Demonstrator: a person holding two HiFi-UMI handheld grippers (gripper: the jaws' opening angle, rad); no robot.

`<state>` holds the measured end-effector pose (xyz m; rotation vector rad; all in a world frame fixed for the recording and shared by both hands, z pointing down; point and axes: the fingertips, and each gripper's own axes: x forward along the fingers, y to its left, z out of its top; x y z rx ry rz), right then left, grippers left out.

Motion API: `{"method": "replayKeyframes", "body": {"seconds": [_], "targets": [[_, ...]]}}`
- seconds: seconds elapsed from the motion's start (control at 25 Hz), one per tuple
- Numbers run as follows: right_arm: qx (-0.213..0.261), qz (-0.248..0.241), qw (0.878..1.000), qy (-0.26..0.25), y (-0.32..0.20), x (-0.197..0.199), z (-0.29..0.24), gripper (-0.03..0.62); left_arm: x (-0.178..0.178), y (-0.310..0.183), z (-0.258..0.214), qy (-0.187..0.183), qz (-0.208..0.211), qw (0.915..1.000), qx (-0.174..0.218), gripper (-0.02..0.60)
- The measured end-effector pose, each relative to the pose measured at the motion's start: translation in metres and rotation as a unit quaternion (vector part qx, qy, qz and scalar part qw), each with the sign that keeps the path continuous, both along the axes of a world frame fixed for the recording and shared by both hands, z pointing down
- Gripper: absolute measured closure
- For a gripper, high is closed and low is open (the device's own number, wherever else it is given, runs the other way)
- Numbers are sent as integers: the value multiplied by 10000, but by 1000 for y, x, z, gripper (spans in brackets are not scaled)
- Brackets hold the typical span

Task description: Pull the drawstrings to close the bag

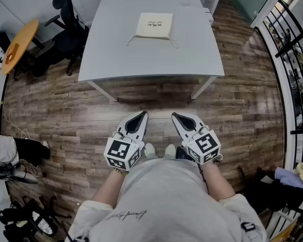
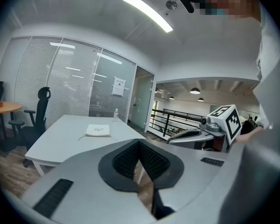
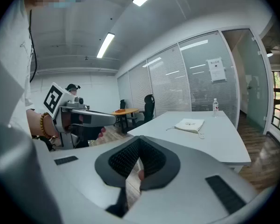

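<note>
Both empty and shut tight, my left fingers (image 1: 139,120) and right fingers (image 1: 179,119) hover side by side over the wood floor (image 1: 65,110). Well ahead of them, the cream bag (image 1: 154,25) lies flat on the white table (image 1: 116,54), its drawstrings (image 1: 174,43) trailing loose at the near corners.

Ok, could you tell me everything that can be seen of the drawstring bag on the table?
The drawstring bag is a small, roughly square pouch of cream cloth, lying flat on the white table, toward its far side. Small dark print sits near its middle, too small to read. Thin cords trail loose on the tabletop from both corners of its near edge, so it looks not yet drawn shut. Only the table touches it.
</note>
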<state>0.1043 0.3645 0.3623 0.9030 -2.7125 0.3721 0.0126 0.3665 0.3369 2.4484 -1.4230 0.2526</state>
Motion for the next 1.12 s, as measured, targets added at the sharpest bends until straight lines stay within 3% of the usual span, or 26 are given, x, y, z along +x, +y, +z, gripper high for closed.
{"method": "replayKeyframes", "body": {"seconds": [1.12], "targets": [[-8, -260, 9995, -171, -6, 4, -5, 574, 13, -6, -4, 63, -142, 9999, 57, 571]]}}
